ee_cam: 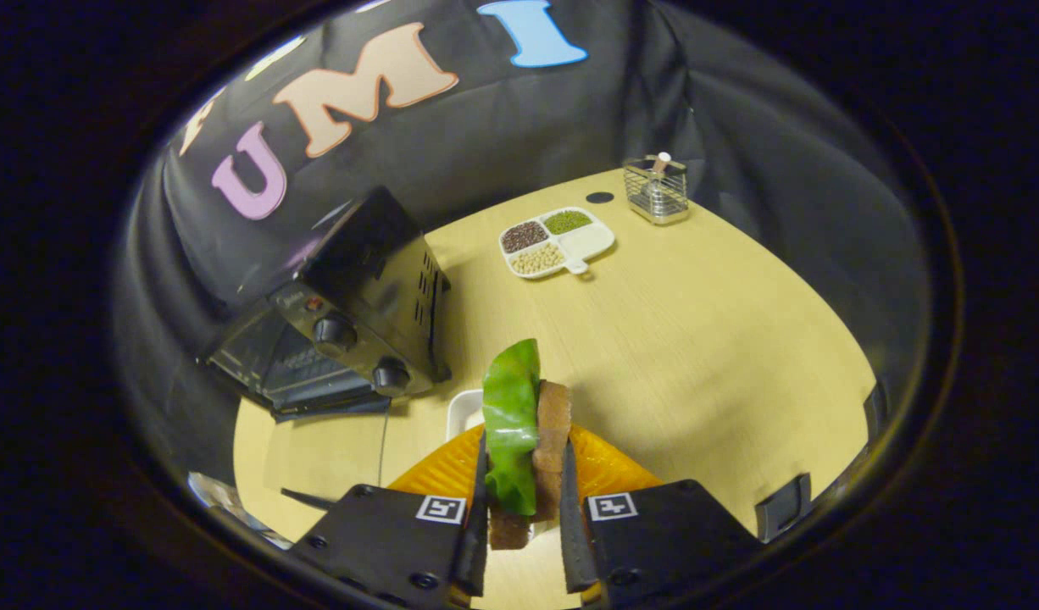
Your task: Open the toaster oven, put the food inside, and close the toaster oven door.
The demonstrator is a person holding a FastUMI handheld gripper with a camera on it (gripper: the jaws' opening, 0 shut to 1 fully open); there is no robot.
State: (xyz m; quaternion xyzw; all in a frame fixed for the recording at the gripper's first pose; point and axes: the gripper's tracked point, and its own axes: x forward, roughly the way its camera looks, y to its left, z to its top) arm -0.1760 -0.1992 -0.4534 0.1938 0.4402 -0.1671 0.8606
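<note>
Pale wood surface (706, 339) is holding a black toaster oven (350, 313) off to the left of the tool (524, 517), its door hanging open. Both fingers are squeezing the food (528, 424), a green leaf lying against a brown slice, standing up on edge between them. An orange plate (608, 470) is sitting under it. Far beyond are resting a white tray of beans (556, 241) and a wire basket (657, 191)

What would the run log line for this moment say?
gripper: shut on sandwich | toaster oven: door open | sandwich: lifted above orange plate | next: into oven
</note>
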